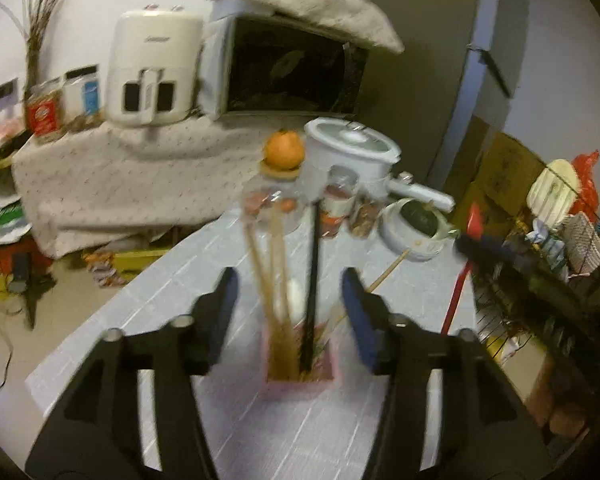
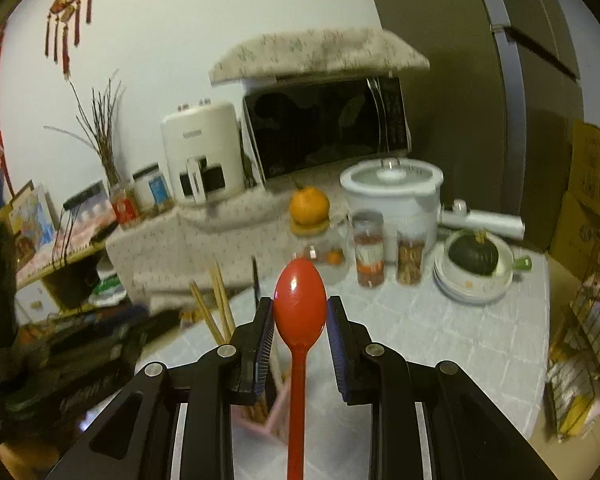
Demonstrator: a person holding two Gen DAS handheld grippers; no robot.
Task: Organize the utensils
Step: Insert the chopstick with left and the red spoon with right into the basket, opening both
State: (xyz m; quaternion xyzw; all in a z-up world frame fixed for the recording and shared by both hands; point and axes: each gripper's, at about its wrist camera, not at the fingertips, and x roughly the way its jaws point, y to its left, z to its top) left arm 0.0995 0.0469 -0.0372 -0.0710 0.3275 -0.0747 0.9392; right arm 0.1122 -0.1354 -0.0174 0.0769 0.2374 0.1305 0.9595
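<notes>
Your right gripper [image 2: 300,316] pinches the red plastic spoon [image 2: 300,300], bowl up, handle down. The pink square holder [image 2: 274,420] sits just below it. Your left gripper [image 1: 290,300] is spread, empty.

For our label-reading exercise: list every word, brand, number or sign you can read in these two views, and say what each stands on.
No text can be read for certain.
Air fryer: a small grey brand mark, too blurred.
Red-labelled jar: an oval logo, unreadable.
Blue-labelled jar: print too small.
Microwave: a faint mark low on the door, unreadable.
Cardboard boxes: printing too blurred.
</notes>
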